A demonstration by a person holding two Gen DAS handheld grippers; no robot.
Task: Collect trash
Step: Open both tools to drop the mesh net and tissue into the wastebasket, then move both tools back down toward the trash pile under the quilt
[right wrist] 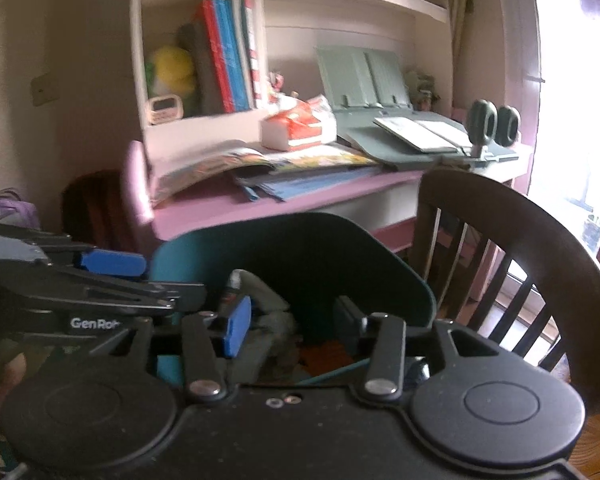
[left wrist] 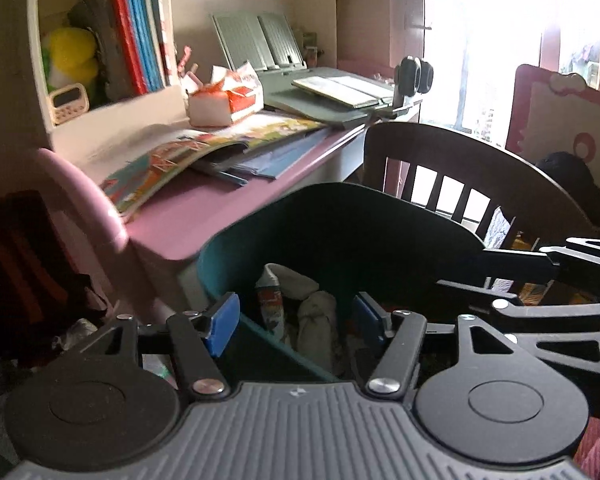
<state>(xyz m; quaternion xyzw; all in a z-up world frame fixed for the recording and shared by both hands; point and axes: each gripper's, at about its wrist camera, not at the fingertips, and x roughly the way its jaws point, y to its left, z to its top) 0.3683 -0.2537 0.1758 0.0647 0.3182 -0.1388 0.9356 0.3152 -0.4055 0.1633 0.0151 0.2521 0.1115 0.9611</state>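
Both cameras sit on the handheld grippers and look forward and somewhat downward along their own fingers, so each picture's lower edge is filled by its own gripper body.

The left wrist view hangs close over the teal bin (left wrist: 236,248), seeing into it, with the pink desk (left wrist: 204,204) beyond on the left and the dark wooden chair (left wrist: 452,148) on the right.

The right wrist view looks from slightly farther back, at the same bin (right wrist: 180,256), desk (right wrist: 236,208) and chair (right wrist: 512,208).

Each view catches the other gripper at its edge: the right gripper (left wrist: 540,276) in the left view, the left gripper (right wrist: 112,264) in the right view.
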